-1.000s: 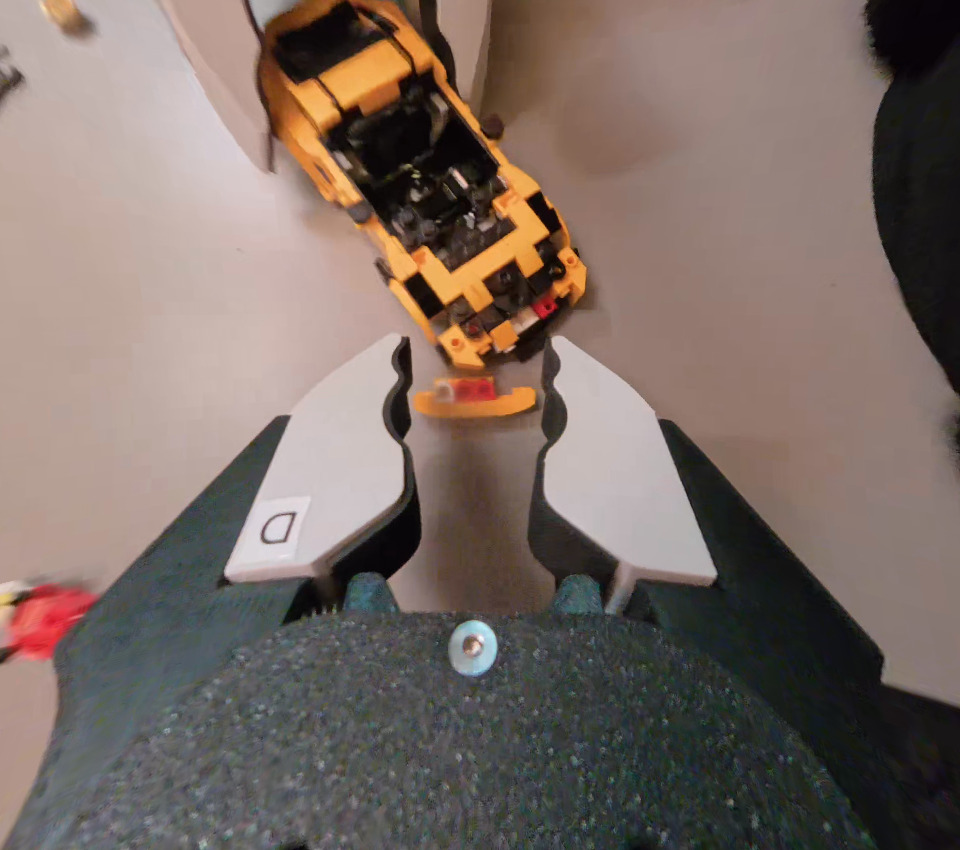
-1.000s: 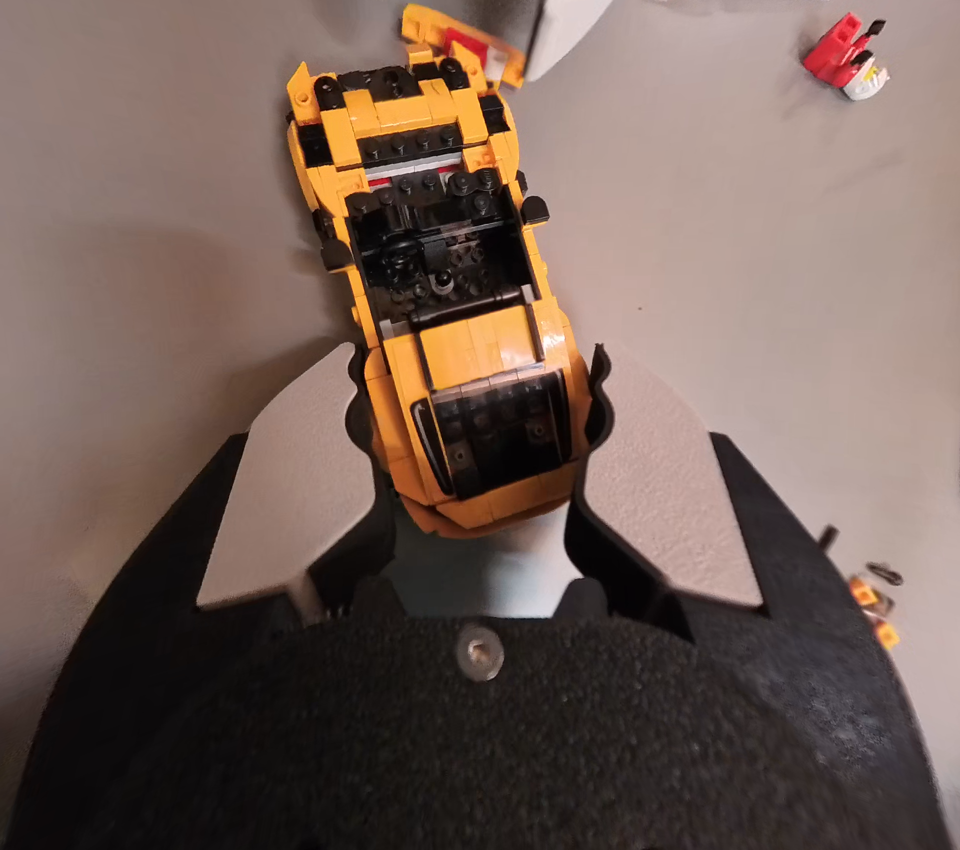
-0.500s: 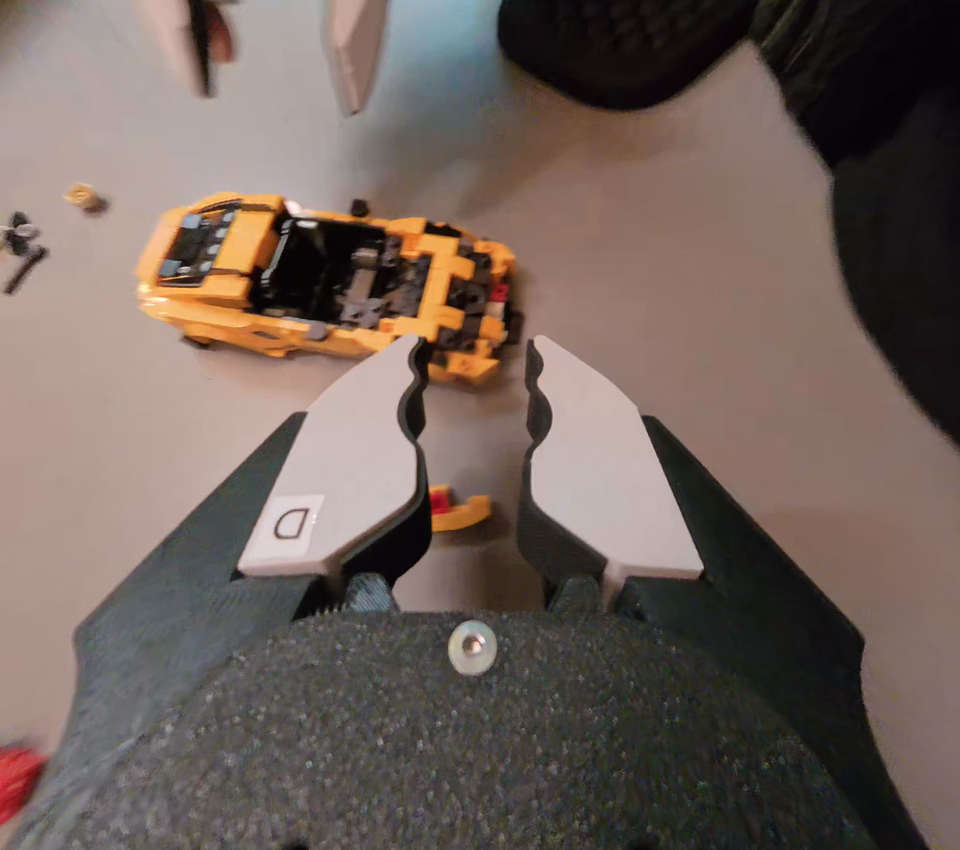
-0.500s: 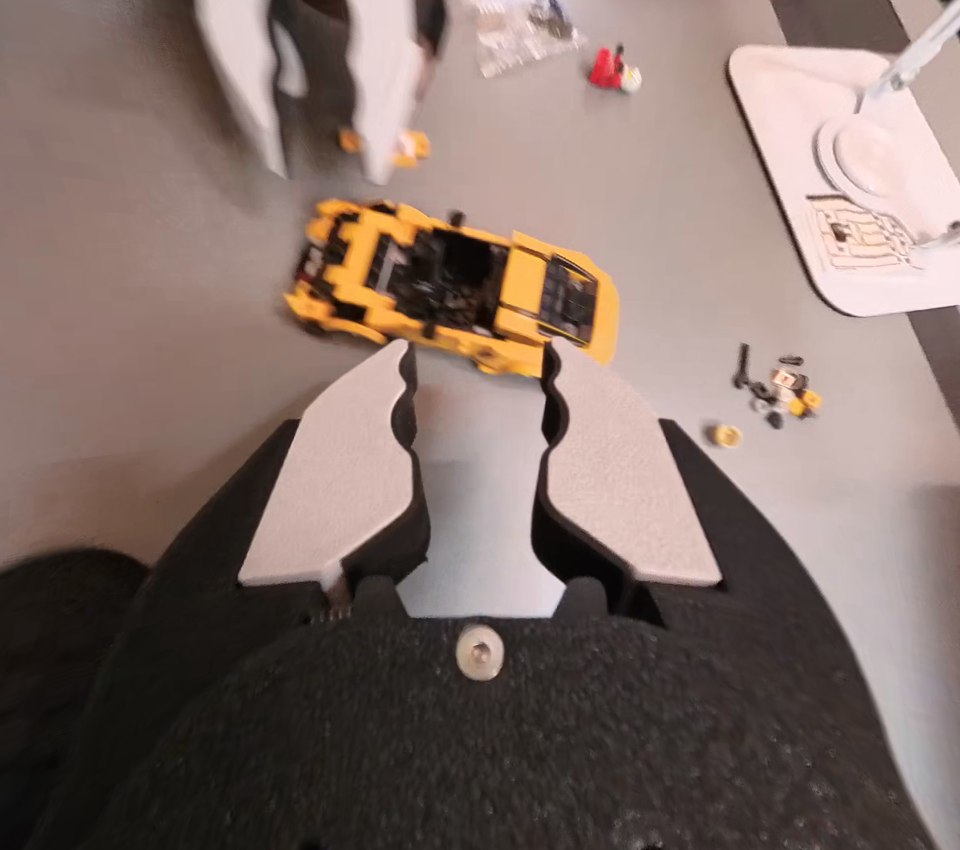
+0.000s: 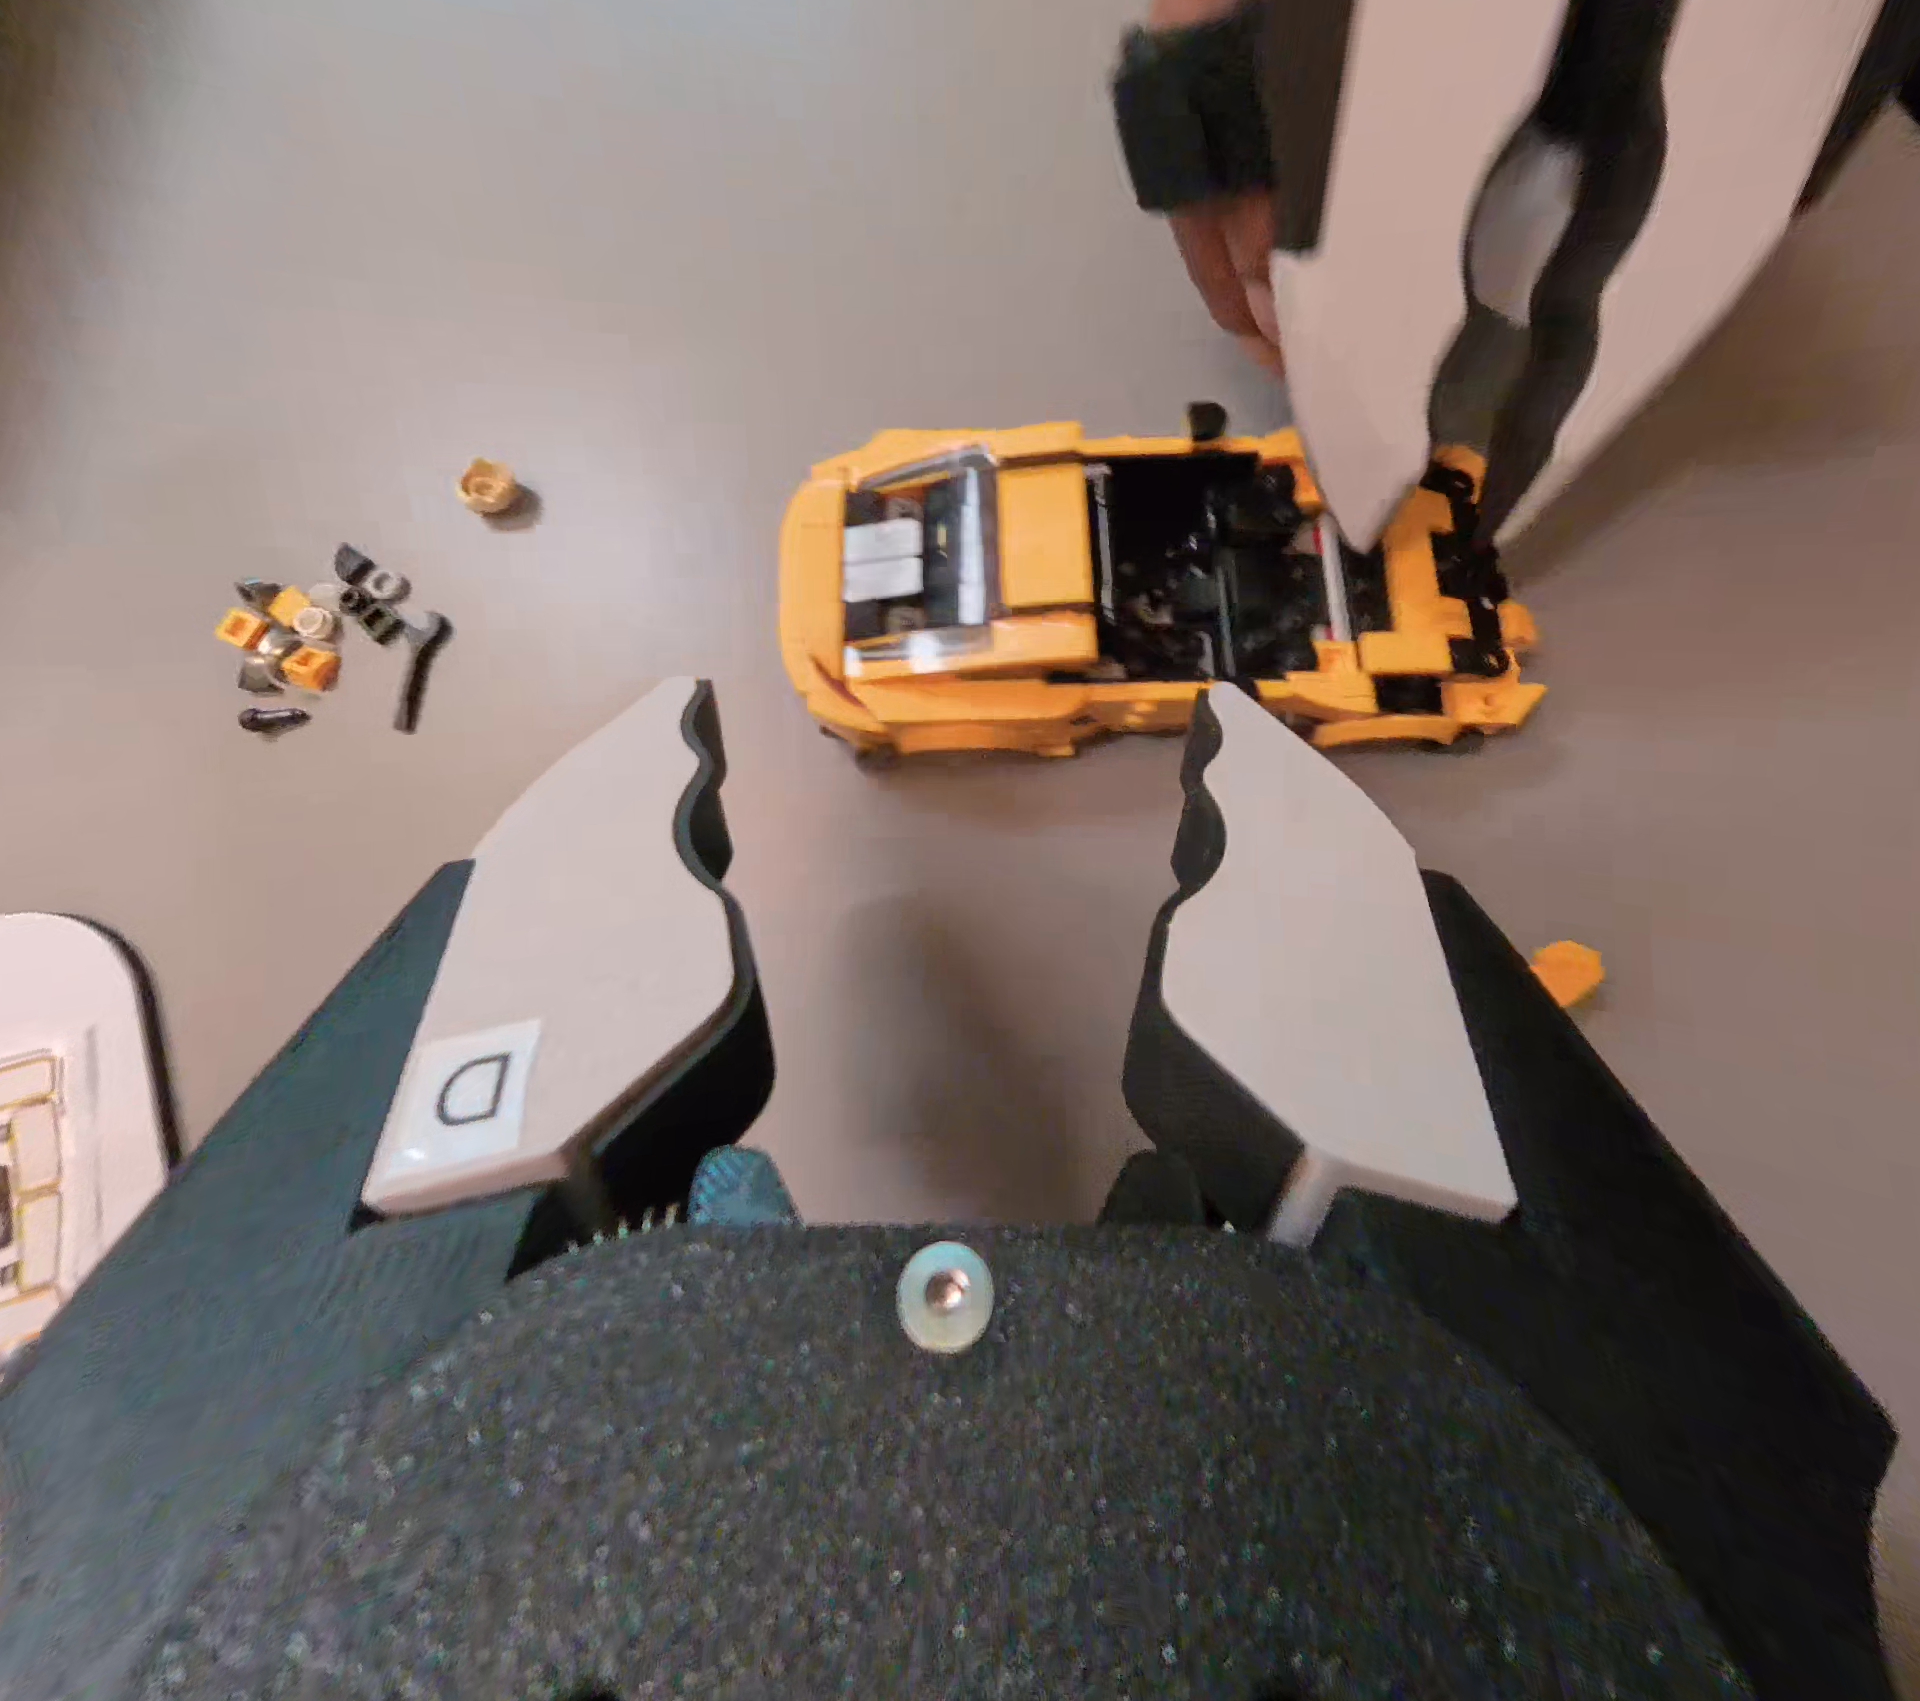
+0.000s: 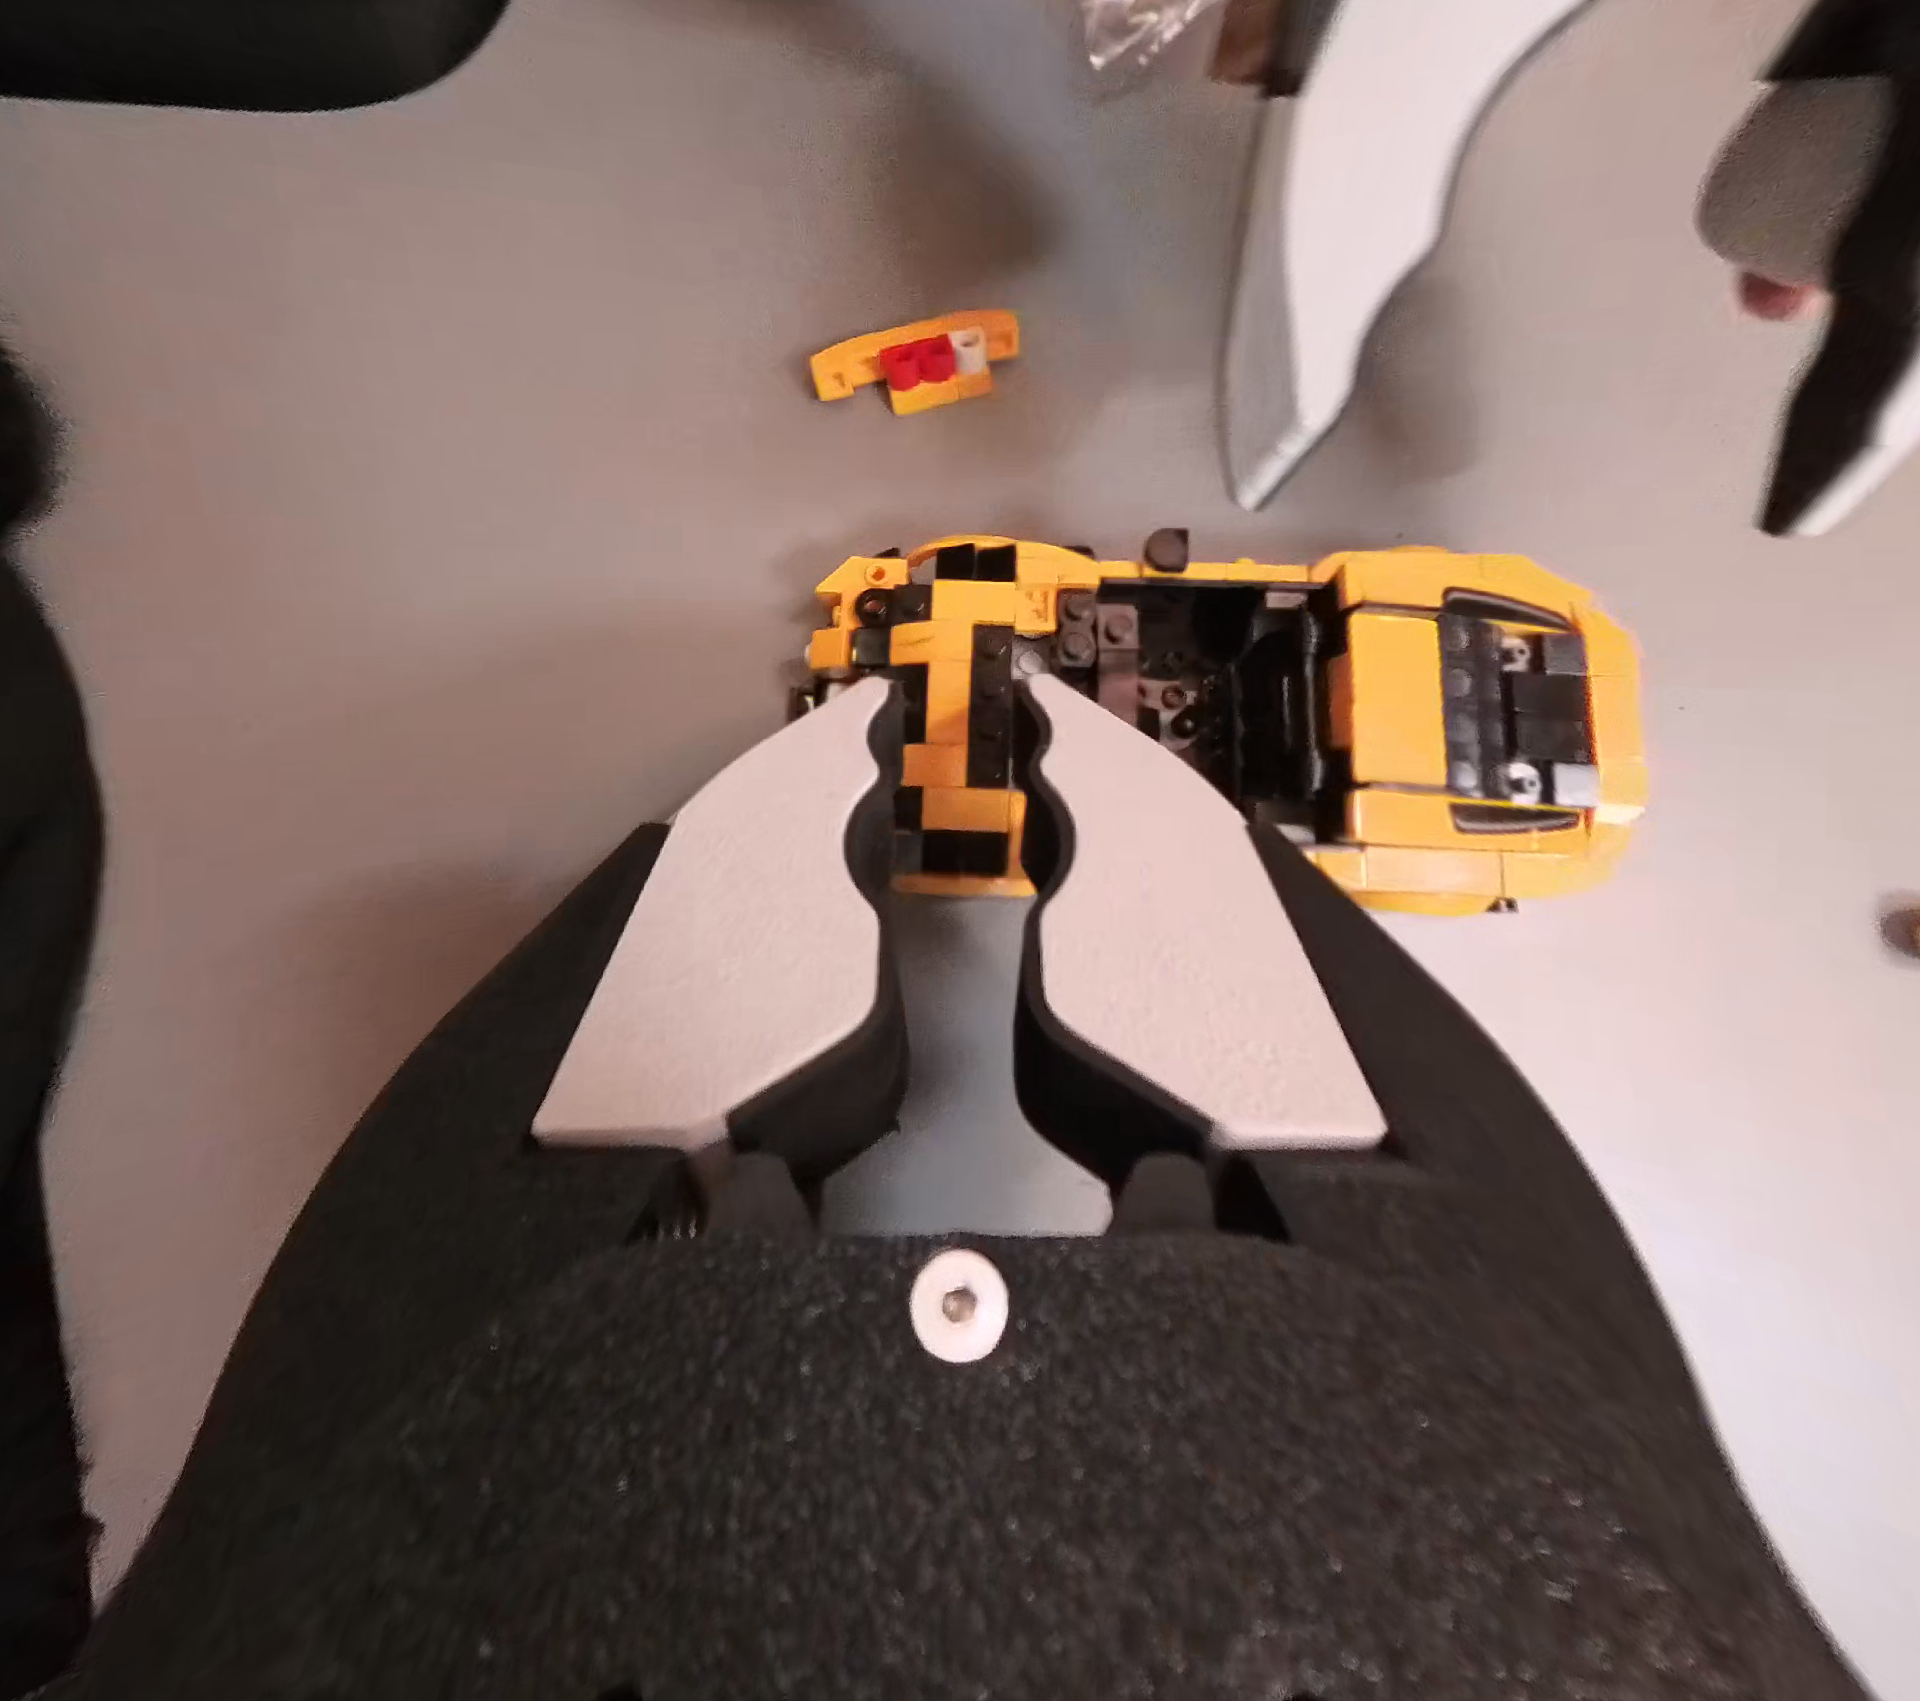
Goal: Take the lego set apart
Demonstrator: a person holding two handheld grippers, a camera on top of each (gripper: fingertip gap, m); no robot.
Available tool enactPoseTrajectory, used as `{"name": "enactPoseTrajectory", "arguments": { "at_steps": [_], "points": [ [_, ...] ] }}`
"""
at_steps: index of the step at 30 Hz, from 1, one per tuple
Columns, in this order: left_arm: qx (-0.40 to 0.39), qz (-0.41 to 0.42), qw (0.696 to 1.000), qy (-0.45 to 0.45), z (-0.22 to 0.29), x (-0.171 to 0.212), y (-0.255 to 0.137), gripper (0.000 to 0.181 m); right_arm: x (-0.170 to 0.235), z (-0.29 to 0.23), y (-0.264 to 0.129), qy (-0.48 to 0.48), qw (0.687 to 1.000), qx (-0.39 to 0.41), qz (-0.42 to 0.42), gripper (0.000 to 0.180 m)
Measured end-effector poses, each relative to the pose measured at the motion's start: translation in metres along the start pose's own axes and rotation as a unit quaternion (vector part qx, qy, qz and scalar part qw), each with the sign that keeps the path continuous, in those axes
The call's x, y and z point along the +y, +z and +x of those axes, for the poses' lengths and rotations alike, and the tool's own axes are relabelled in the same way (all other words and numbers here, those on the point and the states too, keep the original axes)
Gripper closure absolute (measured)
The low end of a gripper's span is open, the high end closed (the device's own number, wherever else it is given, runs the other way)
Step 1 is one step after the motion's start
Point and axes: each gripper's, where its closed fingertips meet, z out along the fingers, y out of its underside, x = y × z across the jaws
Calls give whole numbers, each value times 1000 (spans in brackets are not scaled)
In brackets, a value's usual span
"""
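Right wrist view: one yellow lego car, rear pinched by right hand-held gripper; left hand-held gripper gapes empty.

Left gripper — fingers spread wide, hovering, nothing between them. Right gripper — fingers narrowed, tips pointed down, bare hand behind.
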Motion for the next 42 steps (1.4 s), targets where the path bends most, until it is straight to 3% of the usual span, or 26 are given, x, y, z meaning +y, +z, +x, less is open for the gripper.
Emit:
{"name": "enactPoseTrajectory", "arguments": {
  "at_steps": [1, 8, 14, 23, 42],
  "points": [
    [15, 5, 1000, -12, -4, -3, 2, 96, 0, 1, 2, 0, 1000, -3, -10, 163],
    [79, -24, 996, -17, 8, -6, 33, 91, 3, 0, 7, -31, 997, -18, -71, 168],
    [47, -88, 995, -9, 2, 8, 44, 97, 4, 0, 8, -45, 992, -39, -110, 166],
    [27, -123, 992, -31, 3, 13, 42, 98, 4, -3, 8, -83, 983, -51, -158, 172],
    [11, -89, 995, -47, 3, 12, 42, 98, 5, -3, 9, -78, 962, -70, -253, 173]
  ]
}}
